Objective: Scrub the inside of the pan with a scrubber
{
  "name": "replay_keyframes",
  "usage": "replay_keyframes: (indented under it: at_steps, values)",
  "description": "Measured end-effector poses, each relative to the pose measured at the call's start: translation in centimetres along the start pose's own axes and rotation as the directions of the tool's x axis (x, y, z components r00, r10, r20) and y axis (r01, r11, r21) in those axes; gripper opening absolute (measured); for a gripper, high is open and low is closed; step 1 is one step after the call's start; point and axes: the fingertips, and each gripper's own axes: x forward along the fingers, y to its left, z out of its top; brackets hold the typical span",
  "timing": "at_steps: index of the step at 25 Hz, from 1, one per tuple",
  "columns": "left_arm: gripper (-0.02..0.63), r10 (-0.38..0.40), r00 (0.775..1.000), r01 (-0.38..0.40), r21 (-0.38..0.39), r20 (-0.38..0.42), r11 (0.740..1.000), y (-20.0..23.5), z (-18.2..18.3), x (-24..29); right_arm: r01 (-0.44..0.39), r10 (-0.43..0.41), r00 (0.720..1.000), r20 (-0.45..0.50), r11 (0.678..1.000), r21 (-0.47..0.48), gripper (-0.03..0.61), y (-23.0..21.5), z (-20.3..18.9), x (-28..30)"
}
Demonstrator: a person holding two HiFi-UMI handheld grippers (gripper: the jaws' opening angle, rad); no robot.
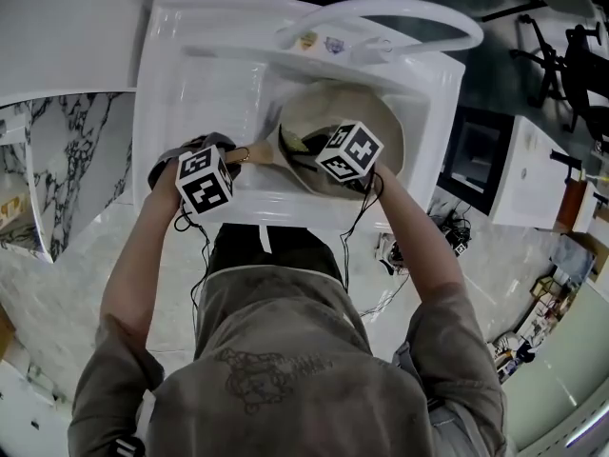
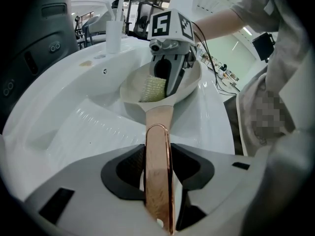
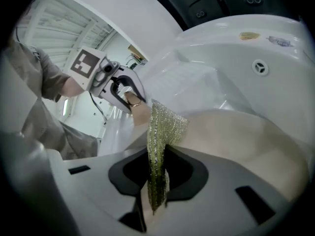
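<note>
A cream pan (image 1: 381, 127) lies in the white sink (image 1: 190, 84), its rose-gold handle (image 2: 158, 156) pointing toward me. My left gripper (image 2: 158, 173) is shut on that handle and holds the pan steady; in the head view the left gripper (image 1: 236, 157) is at the sink's front left. My right gripper (image 3: 156, 178) is shut on a yellow-green mesh scrubber (image 3: 161, 132), which hangs over the pan's inside (image 3: 241, 136) near the handle side. From the left gripper view the scrubber (image 2: 153, 88) rests against the pan's inner wall (image 2: 189, 85) under the right gripper (image 2: 166, 75).
A white curved faucet (image 1: 400, 12) arches over the back of the sink. Sink walls rise on every side of the pan, with an overflow hole (image 3: 259, 67) on the far wall. A marble counter (image 1: 57, 179) lies to the left.
</note>
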Motion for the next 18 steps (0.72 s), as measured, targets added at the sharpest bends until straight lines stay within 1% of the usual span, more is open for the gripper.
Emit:
replay_keyframes:
  at_steps: [2,5,7,10,12,13,14,15,16,17,18]
  values:
    - [0.164,0.002,1.000,-0.002,0.000,-0.001,1.000,0.0,0.0,0.0,-0.071,0.069,0.997,-0.044,0.997,-0.027,0.074,1.3,-0.9,-0.6]
    - [0.164,0.007,1.000,-0.007,0.000,-0.003,1.000,0.1,0.0,0.1,-0.164,0.157,0.982,-0.105,0.985,-0.055,0.072,2.8,-2.1,-1.8]
    - [0.165,0.011,1.000,-0.011,-0.001,-0.004,1.000,0.1,0.0,0.1,-0.224,0.215,0.967,-0.134,0.973,-0.051,0.073,3.7,-2.6,-2.7]
    - [0.164,0.016,1.000,-0.016,-0.002,-0.006,1.000,0.1,0.0,0.1,-0.308,0.300,0.936,-0.187,0.951,-0.016,0.072,5.0,-3.5,-4.6]
    - [0.166,0.019,1.000,-0.019,-0.002,-0.008,1.000,0.1,0.0,0.1,-0.340,0.333,0.919,-0.209,0.940,0.000,0.073,5.5,-4.0,-6.1]
    - [0.164,0.020,1.000,-0.020,-0.002,-0.009,1.000,0.1,-0.1,0.2,-0.336,0.328,0.922,-0.203,0.942,-0.004,0.073,5.5,-3.9,-6.9]
    - [0.164,0.022,1.000,-0.022,-0.002,-0.010,1.000,0.1,-0.1,0.2,-0.307,0.299,0.937,-0.178,0.952,-0.018,0.072,5.0,-3.4,-7.7]
    - [0.164,0.023,1.000,-0.023,-0.002,-0.010,1.000,0.1,-0.1,0.2,-0.244,0.236,0.962,-0.134,0.969,-0.042,0.072,4.1,-2.5,-8.6]
    - [0.164,0.025,1.000,-0.025,-0.003,-0.009,1.000,0.1,-0.1,0.1,-0.143,0.137,0.988,-0.077,0.987,-0.074,0.072,2.7,-1.4,-9.5]
    - [0.164,0.026,1.000,-0.026,-0.004,-0.008,1.000,0.1,-0.1,0.1,-0.007,0.006,1.000,-0.019,0.994,-0.107,0.072,0.8,-0.3,-10.4]
    - [0.164,0.026,1.000,-0.026,-0.006,-0.006,1.000,0.0,0.0,0.1,0.148,-0.146,0.989,0.030,0.980,-0.133,0.072,-1.4,0.5,-11.5]
